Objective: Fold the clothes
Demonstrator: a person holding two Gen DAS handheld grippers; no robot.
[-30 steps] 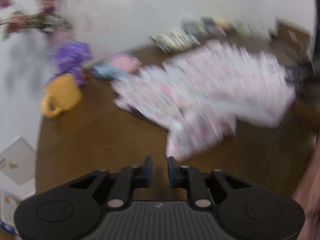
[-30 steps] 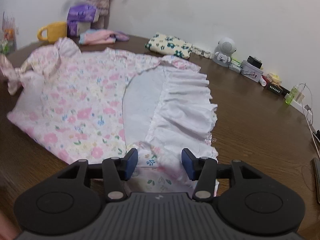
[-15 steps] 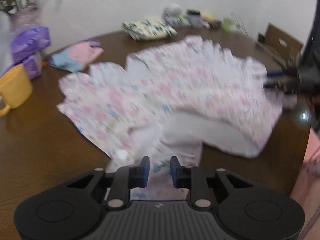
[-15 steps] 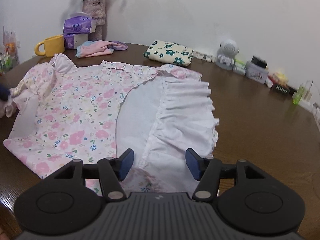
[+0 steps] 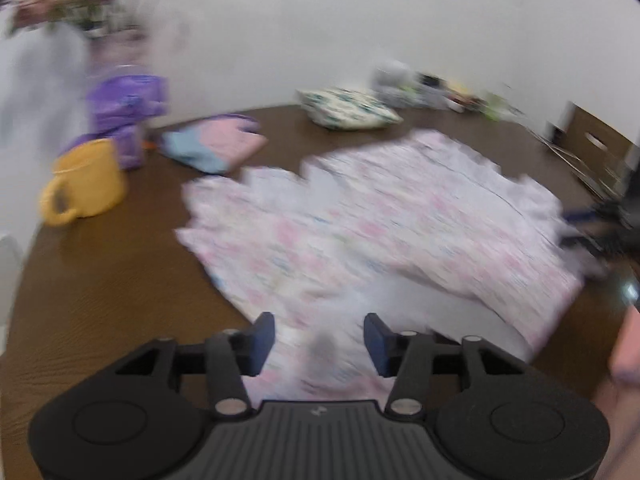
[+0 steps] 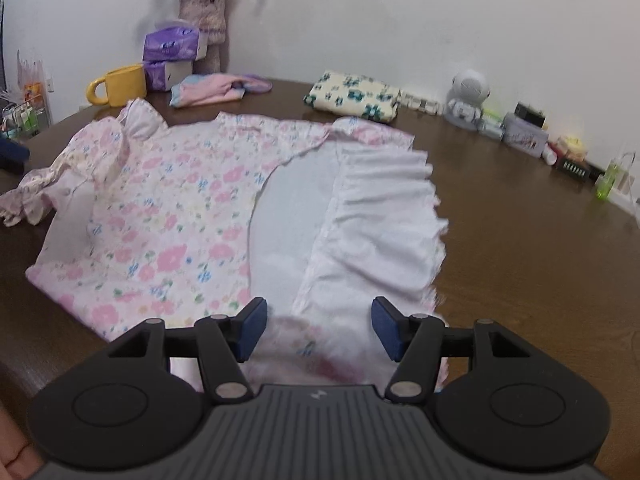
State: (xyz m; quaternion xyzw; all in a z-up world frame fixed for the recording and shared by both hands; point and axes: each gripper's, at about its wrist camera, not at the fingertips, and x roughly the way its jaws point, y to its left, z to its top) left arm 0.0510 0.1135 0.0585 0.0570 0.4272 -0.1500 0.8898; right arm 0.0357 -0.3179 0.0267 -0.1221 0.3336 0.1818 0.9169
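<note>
Pink floral cotton dress (image 6: 168, 216) lay partly folded on brown wood table (image 6: 540, 248), white lining up. L gripper (image 5: 319, 338) & R gripper (image 6: 319, 326) both gaped wide, empty, at its near edges. Mid-fold imo; next needs an edge pinch.

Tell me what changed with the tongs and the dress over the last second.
The left tongs, nearly shut a second ago, have opened wide over the floral dress near its sleeve end. The right tongs were already open and have spread a little wider over the hem. Neither holds cloth. The dress stays spread on the table.
</note>
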